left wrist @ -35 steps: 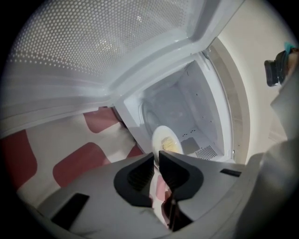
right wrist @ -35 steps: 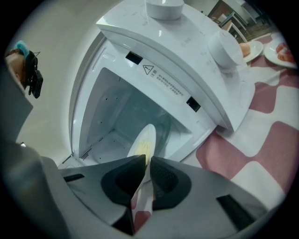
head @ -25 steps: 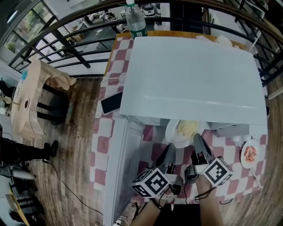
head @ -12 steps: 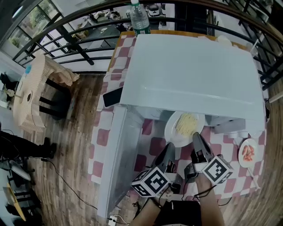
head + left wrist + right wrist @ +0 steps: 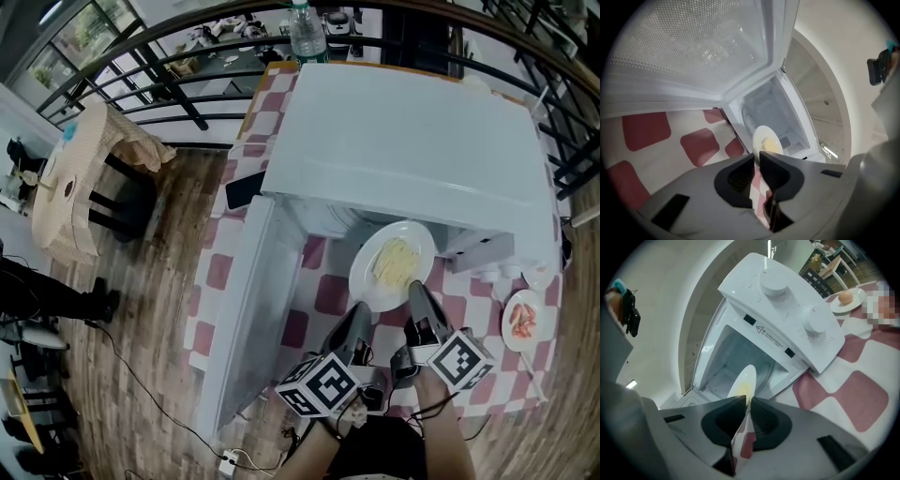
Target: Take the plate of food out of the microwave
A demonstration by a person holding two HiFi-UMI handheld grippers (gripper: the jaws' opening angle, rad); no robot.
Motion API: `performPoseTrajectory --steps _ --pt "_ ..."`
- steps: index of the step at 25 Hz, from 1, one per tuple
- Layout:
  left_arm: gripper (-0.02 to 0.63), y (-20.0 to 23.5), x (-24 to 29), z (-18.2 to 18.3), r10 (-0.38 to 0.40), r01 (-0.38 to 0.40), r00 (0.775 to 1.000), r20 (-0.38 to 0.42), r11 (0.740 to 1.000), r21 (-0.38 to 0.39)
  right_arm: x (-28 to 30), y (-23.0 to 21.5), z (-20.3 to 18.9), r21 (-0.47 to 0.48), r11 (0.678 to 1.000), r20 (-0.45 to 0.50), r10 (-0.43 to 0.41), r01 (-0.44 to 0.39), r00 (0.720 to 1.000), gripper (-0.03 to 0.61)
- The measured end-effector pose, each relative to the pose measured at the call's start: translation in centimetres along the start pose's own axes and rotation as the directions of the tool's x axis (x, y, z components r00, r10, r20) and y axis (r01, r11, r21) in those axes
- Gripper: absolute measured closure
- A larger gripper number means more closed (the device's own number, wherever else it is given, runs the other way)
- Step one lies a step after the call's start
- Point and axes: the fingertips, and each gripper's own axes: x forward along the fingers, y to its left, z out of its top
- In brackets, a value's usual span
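Plate (image 5: 392, 265) at microwave (image 5: 403, 141) mouth; door (image 5: 246, 309) left; small dish (image 5: 521, 319) right.

Plate (image 5: 392, 265) near rim lost between jaw tips, both gripper views. Bottle (image 5: 307, 37) cut by head view's top edge. Side dish (image 5: 523, 321) contents, tabletop's (image 5: 333, 295) right edge: unidentifiable.
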Motion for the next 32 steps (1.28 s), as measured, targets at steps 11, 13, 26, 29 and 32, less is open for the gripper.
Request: performPoseTrajectory --steps 11,13,26,29,32 --pt "0.545 -0.2 -3.2 -2.6 0.006 -0.006 1.0 0.03 1.0 -0.003 -3.5 0.1 -1.4 0.002 1.0 -0.016 0.027 -0.027 1.0 0.531" --pt "0.545 -0.2 -3.8 -2.9 0.01 -0.009 0.999 0.038 1.0 -0.007 -4.0 0.2 -1.8 0.005 1.0 -0.021 0.029 -0.029 0.999 0.531" --pt "0.545 0.1 -8.4 -5.4 0.034 -0.033 0.995 0.094 0.999 -0.018 -8.0 0.4 -4.5 -0.009 0.999 -0.07 0.035 -0.036 0.997 0.531" --pt "0.545 0.2 -9.3 -6.0 0.036 -0.035 0.994 0.101 0.999 -0.02 -9.0 0.1 -5.0 -0.017 1.0 -0.08 0.018 -0.019 0.997 0.532" --pt "0.545 0.3 -10.1 -6.5 0.04 -0.038 0.994 0.104 0.999 -0.023 -9.7 0.3 -5.4 -0.01 1.0 -0.083 0.029 -0.03 0.996 0.532"
